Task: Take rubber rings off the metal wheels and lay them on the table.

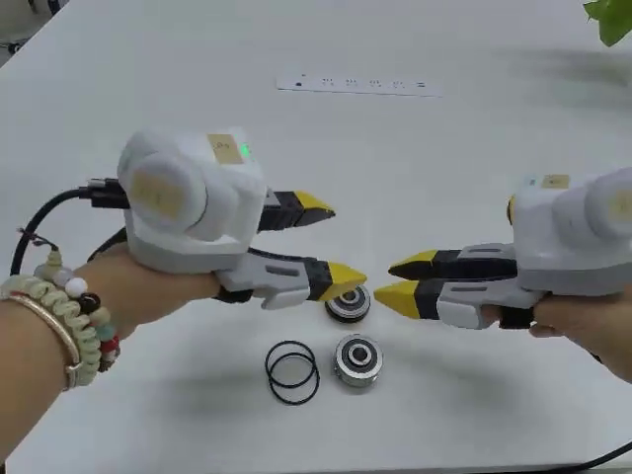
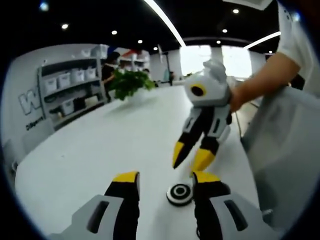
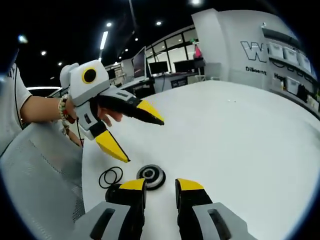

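Now left gripper (image 1: 334,243) and right gripper (image 1: 401,281) gape near round metal wheels (image 1: 357,360), black rings (image 1: 268,364).

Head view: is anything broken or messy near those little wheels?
Nothing stands out. The far metal wheel and the near metal wheel lie flat on the table. Two rubber rings lie overlapping beside the near one. Nothing looks bent, cracked or spilled.

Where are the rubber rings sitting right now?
In the head view, the two black rubber rings lie overlapping on the table, just left of the nearer metal wheel and nearer the person than the left gripper.
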{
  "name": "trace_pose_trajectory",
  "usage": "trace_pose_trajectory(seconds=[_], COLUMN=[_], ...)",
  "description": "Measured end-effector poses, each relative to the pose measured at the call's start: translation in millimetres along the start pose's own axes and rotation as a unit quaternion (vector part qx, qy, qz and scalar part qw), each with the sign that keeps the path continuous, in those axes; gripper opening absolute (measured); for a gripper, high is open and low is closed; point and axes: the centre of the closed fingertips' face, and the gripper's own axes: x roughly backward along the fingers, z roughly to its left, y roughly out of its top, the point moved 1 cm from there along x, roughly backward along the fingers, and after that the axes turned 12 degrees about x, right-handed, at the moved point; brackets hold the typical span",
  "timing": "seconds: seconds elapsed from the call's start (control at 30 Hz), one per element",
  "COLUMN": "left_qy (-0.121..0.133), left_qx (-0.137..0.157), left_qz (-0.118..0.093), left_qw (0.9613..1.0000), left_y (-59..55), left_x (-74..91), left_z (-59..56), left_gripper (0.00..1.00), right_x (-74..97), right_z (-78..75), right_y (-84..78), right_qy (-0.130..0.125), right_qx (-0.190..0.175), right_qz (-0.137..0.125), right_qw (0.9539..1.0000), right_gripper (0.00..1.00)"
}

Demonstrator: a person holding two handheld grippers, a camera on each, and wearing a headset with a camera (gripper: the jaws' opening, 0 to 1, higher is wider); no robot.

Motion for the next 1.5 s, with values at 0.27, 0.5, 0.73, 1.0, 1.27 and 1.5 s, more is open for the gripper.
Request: trace_pose_trajectory(seconds=[0.27, 0.5, 0.73, 1.0, 1.27, 1.5], left_qy=[-0.017, 0.008, -0.002, -0.005, -0.007, -0.008], left_qx=[-0.014, -0.001, -0.003, 0.029, 0.051, 0.049], left_qz=[0.043, 0.052, 0.053, 0.053, 0.038, 0.037], left_qw=[0.9988, 0.9986, 0.9986, 0.9982, 0.998, 0.9981], left_y=[-23.7, -32.3, -35.4, -40.7, -39.6, -40.0], left_x=[-11.3, -15.0, -19.1, -18.9, -18.6, -18.0], left_z=[-11.3, -3.1, -7.8, -6.6, -7.8, -7.9], left_gripper=[0.38, 0.3, 0.22, 0.17, 0.15, 0.15], right_x=[-6.3, -10.7, -15.5, -18.9, -21.6, -23.0], right_z=[7.8, 8.8, 11.1, 13.6, 11.8, 12.2], right_y=[-12.0, -12.2, -9.9, -9.5, -7.2, -8.4], right_qy=[0.017, 0.005, 0.006, 0.008, 0.002, 0.004], right_qx=[0.024, 0.05, 0.062, 0.066, 0.056, 0.06], right_qz=[0.03, 0.038, 0.039, 0.042, 0.033, 0.033], right_qw=[0.9991, 0.998, 0.9973, 0.9969, 0.9979, 0.9976], right_gripper=[0.22, 0.24, 0.25, 0.25, 0.25, 0.24])
